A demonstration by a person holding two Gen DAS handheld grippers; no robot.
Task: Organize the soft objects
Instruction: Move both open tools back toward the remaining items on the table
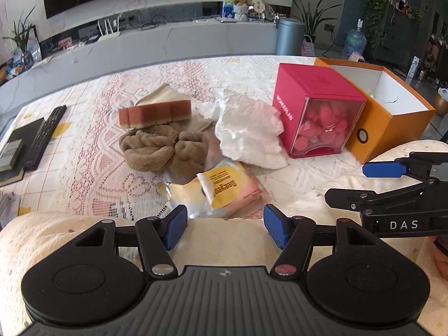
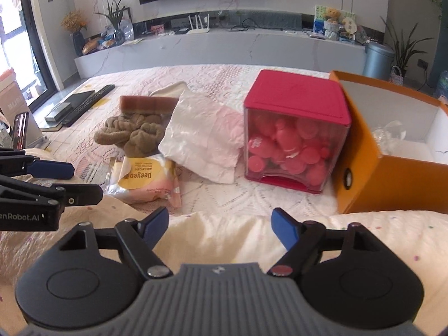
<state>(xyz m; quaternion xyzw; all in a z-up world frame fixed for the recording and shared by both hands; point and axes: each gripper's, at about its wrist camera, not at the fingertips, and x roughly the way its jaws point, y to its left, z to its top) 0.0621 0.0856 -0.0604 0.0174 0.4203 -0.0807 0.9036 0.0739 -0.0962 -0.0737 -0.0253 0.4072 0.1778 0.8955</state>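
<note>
Foremost, left gripper (image 1: 225, 228): jaws spread wide, nothing between them, angled down over a cream quilt (image 1: 56, 240) at the table's near edge. Right gripper (image 2: 219, 228): likewise parted and empty, tilted down above the same quilt, just beside the left. Beyond the tips: yellow-labelled wipes packet (image 1: 226, 187), long axis running left-right, label upside down. Behind it: brown towel (image 1: 162, 148), bunched, no clear axis. Further back: sponge strip (image 1: 155, 113), long axis left-right. White crumpled bag (image 1: 249, 128), between towel and red box (image 1: 316, 109). Orange box (image 1: 392, 117), open-topped, touching the red box's right side. Black remote (image 1: 44, 137) at far left, pointing away.
</note>
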